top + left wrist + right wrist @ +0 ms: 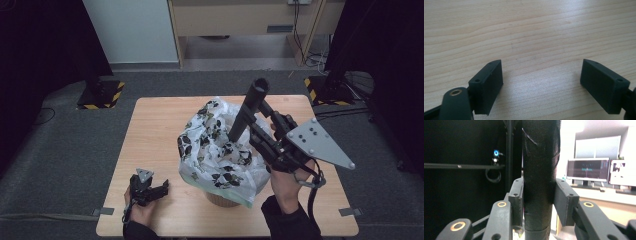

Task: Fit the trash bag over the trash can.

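Over on the left we've got the left gripper (159,190) parked low on the light wooden bench (155,130), jaws spread wide with nothing between them. Middle of the bench is a white crinkly plastic bag with black leaf-like prints (215,145), draped over a tan round container (222,199). On the right, the right gripper (255,127) has its jaws clamped on a long black fabric-wrapped tube (248,107), which tilts up out of the bag.
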`<move>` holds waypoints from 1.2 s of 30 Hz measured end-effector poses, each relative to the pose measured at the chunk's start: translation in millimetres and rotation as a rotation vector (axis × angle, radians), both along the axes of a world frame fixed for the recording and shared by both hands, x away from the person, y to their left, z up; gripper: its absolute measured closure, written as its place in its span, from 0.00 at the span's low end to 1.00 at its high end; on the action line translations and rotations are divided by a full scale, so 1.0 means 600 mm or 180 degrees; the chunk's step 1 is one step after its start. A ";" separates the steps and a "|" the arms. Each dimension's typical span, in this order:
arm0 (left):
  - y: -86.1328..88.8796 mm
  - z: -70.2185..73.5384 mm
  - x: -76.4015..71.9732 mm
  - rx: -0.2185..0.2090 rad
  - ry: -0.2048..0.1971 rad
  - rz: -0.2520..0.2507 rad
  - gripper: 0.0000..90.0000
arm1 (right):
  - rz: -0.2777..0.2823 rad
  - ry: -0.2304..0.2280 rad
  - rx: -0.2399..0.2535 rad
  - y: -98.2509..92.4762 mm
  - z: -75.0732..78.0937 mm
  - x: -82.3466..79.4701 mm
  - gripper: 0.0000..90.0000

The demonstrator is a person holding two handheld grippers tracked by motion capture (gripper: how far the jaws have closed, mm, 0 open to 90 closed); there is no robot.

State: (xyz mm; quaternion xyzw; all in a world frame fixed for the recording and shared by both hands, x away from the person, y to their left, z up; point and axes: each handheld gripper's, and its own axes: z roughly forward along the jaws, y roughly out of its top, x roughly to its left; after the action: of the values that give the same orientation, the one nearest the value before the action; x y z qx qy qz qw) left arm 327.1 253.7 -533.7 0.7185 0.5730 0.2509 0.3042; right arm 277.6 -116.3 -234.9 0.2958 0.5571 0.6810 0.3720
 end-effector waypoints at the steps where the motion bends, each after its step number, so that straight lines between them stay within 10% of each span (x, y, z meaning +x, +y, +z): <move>1: 0.000 0.000 0.000 0.0000 0.0000 0.0000 0.20 | 0.0000 0.0000 0.0000 0.000 0.000 0.000 0.69; 13: 0.000 0.000 0.000 0.0000 0.0001 -0.0001 0.20 | -0.0056 0.0392 -0.0275 0.000 -0.104 0.022 0.69; 36: 0.000 0.000 0.000 0.0000 0.0000 -0.0002 0.20 | -0.0002 0.0641 -0.0293 -0.013 -0.167 0.028 0.69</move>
State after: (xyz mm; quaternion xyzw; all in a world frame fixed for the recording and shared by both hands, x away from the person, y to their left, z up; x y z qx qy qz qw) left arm 327.1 253.7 -533.8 0.7186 0.5728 0.2508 0.3043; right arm 294.4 -124.0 -335.1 0.3455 0.6223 0.6214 0.3275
